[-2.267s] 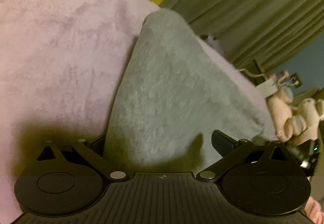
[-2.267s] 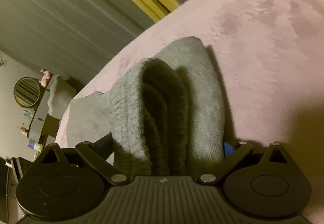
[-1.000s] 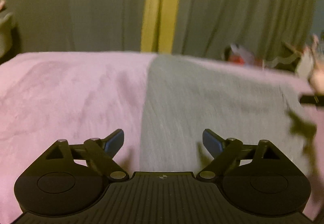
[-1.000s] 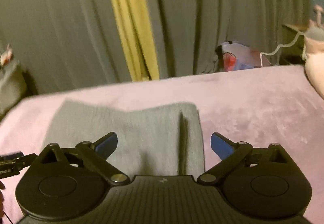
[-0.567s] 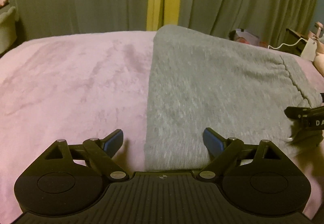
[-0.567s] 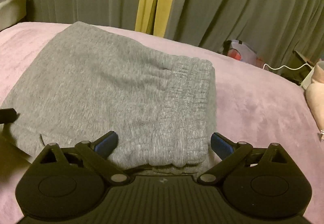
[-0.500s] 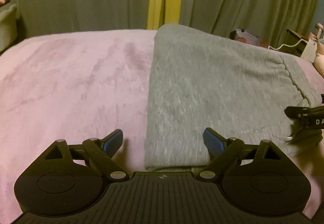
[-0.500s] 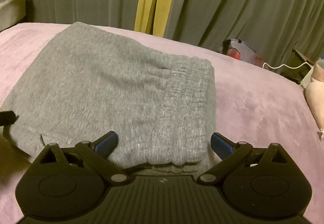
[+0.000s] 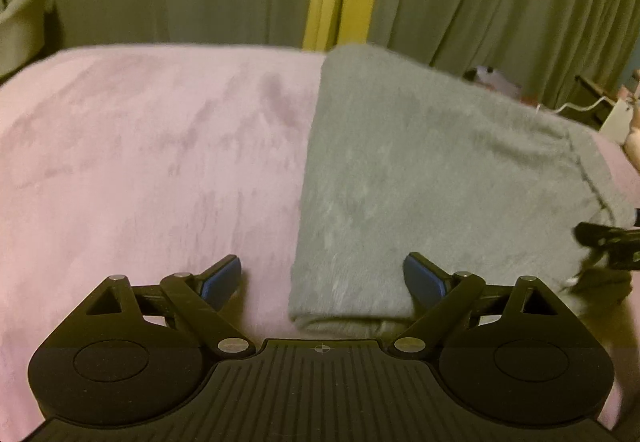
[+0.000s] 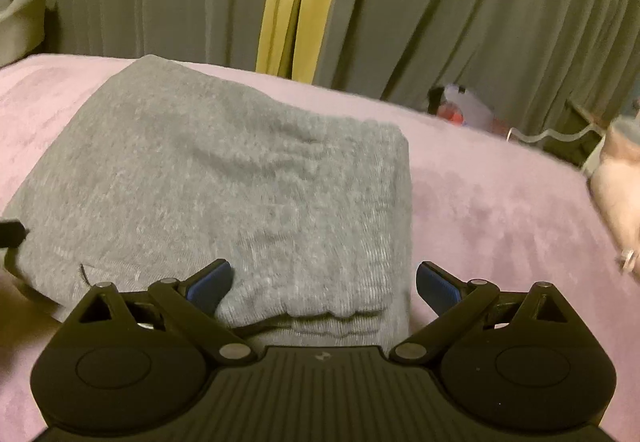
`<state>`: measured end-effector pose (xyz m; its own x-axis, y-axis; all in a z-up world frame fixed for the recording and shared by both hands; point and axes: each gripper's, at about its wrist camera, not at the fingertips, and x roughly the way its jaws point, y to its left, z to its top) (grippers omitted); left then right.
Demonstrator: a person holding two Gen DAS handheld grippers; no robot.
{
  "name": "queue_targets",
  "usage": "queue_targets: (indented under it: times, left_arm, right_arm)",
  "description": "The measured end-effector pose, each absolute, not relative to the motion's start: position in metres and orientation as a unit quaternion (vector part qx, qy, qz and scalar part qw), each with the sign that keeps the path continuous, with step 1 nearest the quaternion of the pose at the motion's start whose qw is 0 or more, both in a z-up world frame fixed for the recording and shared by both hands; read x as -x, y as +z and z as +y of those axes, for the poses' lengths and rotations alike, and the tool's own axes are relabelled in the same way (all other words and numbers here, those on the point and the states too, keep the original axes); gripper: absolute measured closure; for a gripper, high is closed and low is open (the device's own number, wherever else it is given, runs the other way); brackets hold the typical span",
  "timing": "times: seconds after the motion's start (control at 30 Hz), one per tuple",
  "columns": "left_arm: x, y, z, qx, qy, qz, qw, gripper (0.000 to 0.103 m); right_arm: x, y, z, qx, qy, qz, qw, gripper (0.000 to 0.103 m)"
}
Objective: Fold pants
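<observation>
Here the left gripper (image 9: 322,278) and right gripper (image 10: 324,282) hover level, fingers spread, over the folded grey sweatpants (image 10: 224,194) on the pink blanket (image 9: 140,162).

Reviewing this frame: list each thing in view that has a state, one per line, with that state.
Grey pants: folded into a layered stack, lying flat on the pink blanket, not held.
Left tongs: open, empty, straddling the stack's near left corner.
Right tongs: open, empty, at the elastic waistband end.
Pink blanket: spread flat under the pants.
Curtains: drawn shut, apart from a yellow strip.
</observation>
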<state>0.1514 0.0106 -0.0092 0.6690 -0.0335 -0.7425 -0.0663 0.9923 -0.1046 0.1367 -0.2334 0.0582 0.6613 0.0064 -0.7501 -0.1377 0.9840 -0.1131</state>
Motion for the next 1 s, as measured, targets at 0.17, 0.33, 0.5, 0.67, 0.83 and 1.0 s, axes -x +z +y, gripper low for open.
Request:
queue_targets:
  times: [0.17, 0.33, 0.5, 0.67, 0.83, 1.0]
  left_arm:
    - [-0.151, -0.015, 0.015, 0.071, 0.011, 0.422, 0.904, 0.006]
    - [-0.141, -0.014, 0.014, 0.062, 0.020, 0.416, 0.907, 0.006]
    - [-0.131, -0.018, 0.013, 0.050, 0.033, 0.434, 0.899, 0.006]
    - [-0.126, -0.026, -0.002, 0.009, 0.046, 0.461, 0.886, 0.006]
    - [-0.107, -0.026, -0.017, -0.001, 0.015, 0.466, 0.885, 0.006]
    - [-0.099, -0.023, -0.027, -0.010, 0.013, 0.465, 0.885, 0.005]
  right_arm:
    - [-0.138, 0.043, -0.263, -0.014, 0.047, 0.444, 0.895, 0.004]
    - [-0.130, 0.049, -0.276, -0.068, 0.049, 0.455, 0.886, 0.004]
    - [-0.113, 0.046, -0.289, -0.073, 0.025, 0.466, 0.882, 0.004]
    - [-0.119, 0.031, -0.288, -0.067, -0.019, 0.517, 0.853, 0.004]
    - [-0.107, 0.029, -0.277, -0.069, -0.006, 0.543, 0.837, 0.004]
    - [-0.094, 0.029, -0.244, -0.002, 0.004, 0.557, 0.830, 0.004]
